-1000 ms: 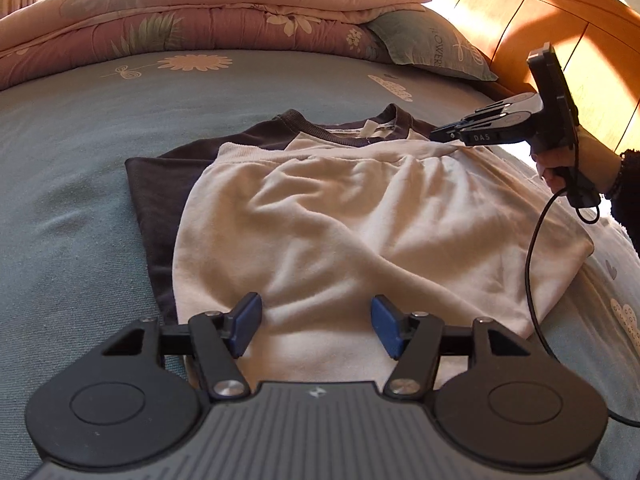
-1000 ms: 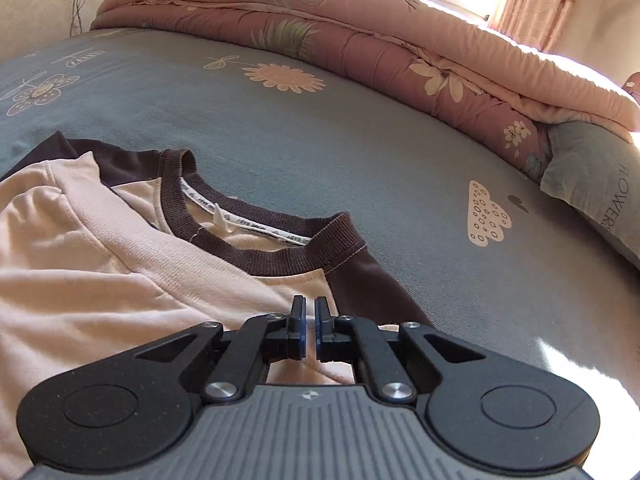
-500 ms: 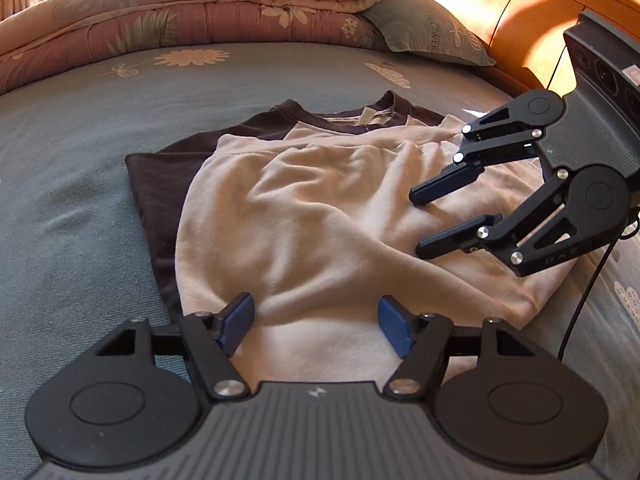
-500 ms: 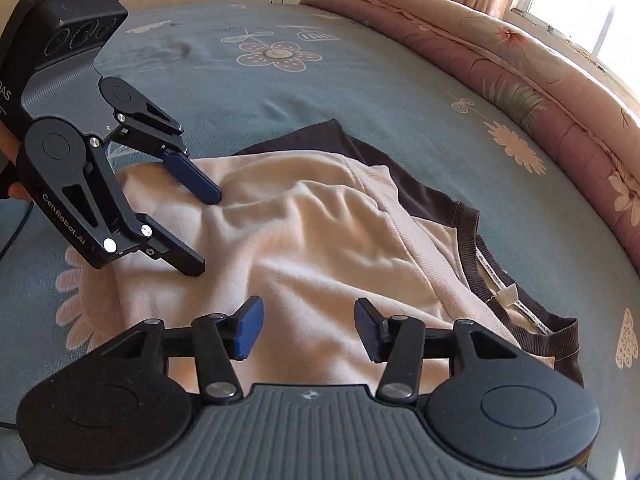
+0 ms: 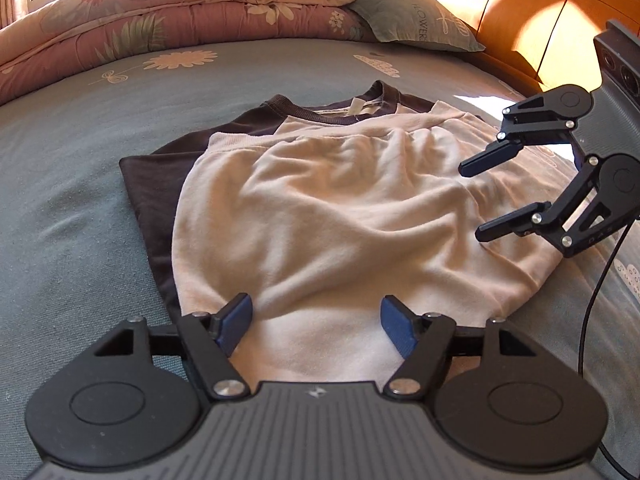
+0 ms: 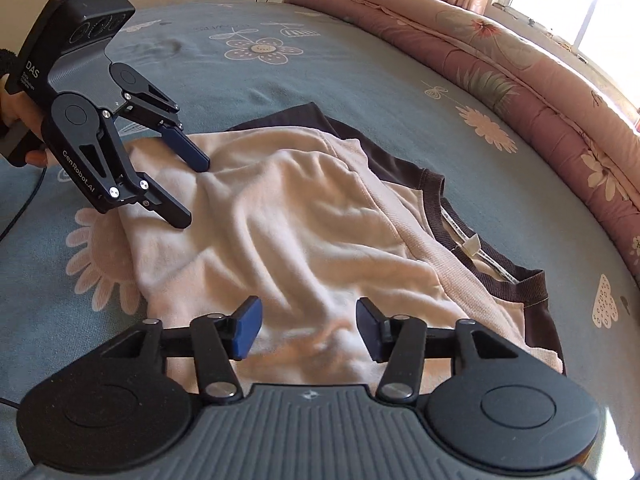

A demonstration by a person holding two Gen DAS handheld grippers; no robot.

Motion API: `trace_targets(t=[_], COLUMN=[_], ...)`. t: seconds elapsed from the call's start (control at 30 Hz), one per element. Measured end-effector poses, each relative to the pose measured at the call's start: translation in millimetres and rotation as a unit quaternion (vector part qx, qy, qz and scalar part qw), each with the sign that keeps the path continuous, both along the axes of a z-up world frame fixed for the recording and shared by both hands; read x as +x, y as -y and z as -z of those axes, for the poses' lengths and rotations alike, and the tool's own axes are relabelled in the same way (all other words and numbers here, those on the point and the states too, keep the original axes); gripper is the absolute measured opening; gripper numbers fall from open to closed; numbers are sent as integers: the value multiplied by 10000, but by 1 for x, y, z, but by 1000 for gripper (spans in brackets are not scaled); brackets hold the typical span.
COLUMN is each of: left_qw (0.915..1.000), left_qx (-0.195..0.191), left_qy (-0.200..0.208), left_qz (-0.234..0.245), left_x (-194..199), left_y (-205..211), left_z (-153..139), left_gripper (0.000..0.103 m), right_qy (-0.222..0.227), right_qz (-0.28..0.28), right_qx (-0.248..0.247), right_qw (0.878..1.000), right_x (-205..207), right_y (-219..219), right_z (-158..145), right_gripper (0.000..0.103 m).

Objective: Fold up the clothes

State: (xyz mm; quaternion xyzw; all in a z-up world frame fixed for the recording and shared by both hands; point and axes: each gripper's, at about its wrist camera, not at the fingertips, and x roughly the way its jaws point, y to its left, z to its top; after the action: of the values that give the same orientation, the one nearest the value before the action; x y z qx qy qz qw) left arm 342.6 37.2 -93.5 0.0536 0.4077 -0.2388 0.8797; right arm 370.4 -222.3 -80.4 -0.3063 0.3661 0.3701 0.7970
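Observation:
A cream shirt (image 5: 320, 200) with dark brown sleeves and collar lies folded and wrinkled on the blue-grey bed sheet (image 5: 80, 160). My left gripper (image 5: 316, 320) is open, low over the shirt's near edge, with nothing between its blue pads. My right gripper (image 5: 478, 202) hovers open over the shirt's right side, its fingers pointing toward the middle. In the right wrist view the shirt (image 6: 300, 220) fills the centre, its collar at the right. There my right gripper (image 6: 308, 328) is open over the cloth, and the left gripper (image 6: 192, 192) faces it, fingertips close to the fabric.
A rolled pink floral quilt (image 5: 200, 12) and a grey pillow (image 5: 412, 20) line the far side of the bed. A wooden headboard (image 5: 540, 20) stands at the right. A black cable (image 5: 592, 320) trails from the right gripper. A hand (image 6: 16, 108) holds the left gripper.
My right gripper was shut by the collar; it has opened and swung round to the shirt's right side, facing the left gripper. The left gripper has stayed open and barely moved.

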Motion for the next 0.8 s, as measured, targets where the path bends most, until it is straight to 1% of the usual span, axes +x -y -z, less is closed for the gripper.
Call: trace_targets(t=[0.07, 0.1, 0.13, 0.2, 0.3, 0.33, 0.4, 0.43, 0.47, 0.53, 0.6, 0.67, 0.7, 0.73, 0.8], left_qw=[9999, 9999, 9998, 9997, 9988, 9981, 9956, 9951, 9947, 9941, 9912, 9900, 9893, 9888, 9879], left_qx=[65, 66, 50, -67, -440, -594, -931, -970, -969, -807, -1047, -970, -904, -952, -1145], left_qy=[-36, -73, -112, -165, 12, 30, -94, -121, -132, -174, -161, -160, -162, -129, -88], left_qz=[84, 126, 140, 170, 204, 162, -17, -158, -313, -697, -794, -1013, -1134, -1146, -1048], left_x=[-4, -5, -5, -2, 15, 25, 47, 56, 64, 75, 75, 72, 70, 68, 73], left_y=[-4, -7, -9, -9, 0, 5, 12, 12, 12, 2, -15, -27, -32, -37, -37], left_z=[-1, -2, -5, -15, -31, -33, -29, -23, -17, -3, 2, -5, -9, -14, -22], left_gripper=[72, 72, 72, 72, 72, 72, 72, 72, 72, 71, 71, 71, 69, 69, 70], right_qy=[-1, -1, -2, -201, -297, -305, -447, -558, -644, -698, -736, -816, -808, -795, -774], right_qz=[48, 71, 95, 522, 886, 987, 1160, 1266, 1393, 1707, 1874, 2119, 2323, 2536, 2617], right_qx=[28, 42, 56, 191, 785, 1007, 1468, 1635, 1684, 1636, 1887, 2164, 2064, 1933, 2070], right_qw=[10000, 10000, 9999, 9983, 9925, 9895, 9813, 9768, 9737, 9691, 9612, 9495, 9470, 9445, 9395], right_x=[-4, -6, -8, -2, 5, 9, 24, 33, 41, 51, 51, 47, 44, 41, 33], right_y=[6, 9, 12, 37, 61, 65, 68, 69, 71, 82, 108, 135, 145, 154, 164], right_z=[2, 2, 3, -3, -17, -20, -20, -16, -10, 1, 5, 4, 5, 5, 1], right_gripper=[63, 69, 71, 72, 73, 76, 84, 85, 85, 85, 85, 85, 85, 86, 86])
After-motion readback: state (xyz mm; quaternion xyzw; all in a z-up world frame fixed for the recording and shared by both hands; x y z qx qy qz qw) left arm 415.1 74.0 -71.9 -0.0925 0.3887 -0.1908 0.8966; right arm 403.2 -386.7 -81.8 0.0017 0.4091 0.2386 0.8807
